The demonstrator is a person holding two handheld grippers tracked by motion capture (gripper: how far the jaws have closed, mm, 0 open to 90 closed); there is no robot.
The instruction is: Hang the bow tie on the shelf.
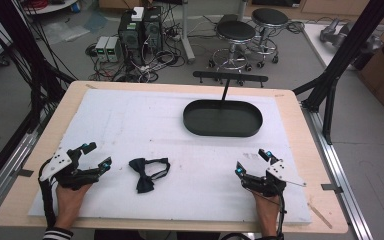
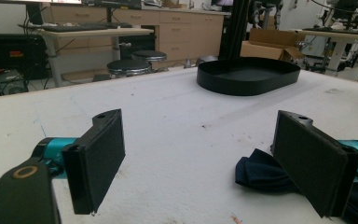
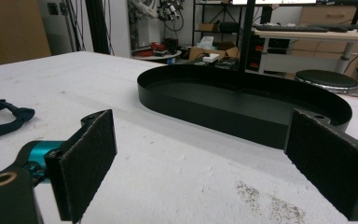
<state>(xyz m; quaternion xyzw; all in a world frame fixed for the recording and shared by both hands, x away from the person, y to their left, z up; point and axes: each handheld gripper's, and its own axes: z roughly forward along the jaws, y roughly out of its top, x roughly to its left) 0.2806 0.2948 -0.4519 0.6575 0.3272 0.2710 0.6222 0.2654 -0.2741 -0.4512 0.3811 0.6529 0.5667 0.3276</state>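
Resting at the near edge, left gripper [image 1: 94, 156] and right gripper [image 1: 252, 162] both gape, released, grasping nothing. Bow tie [image 1: 148, 173] lies on the white mat between them, nearer left; black tray [image 1: 223, 118] sits beyond, bare. Likely start: left reaches for tie.
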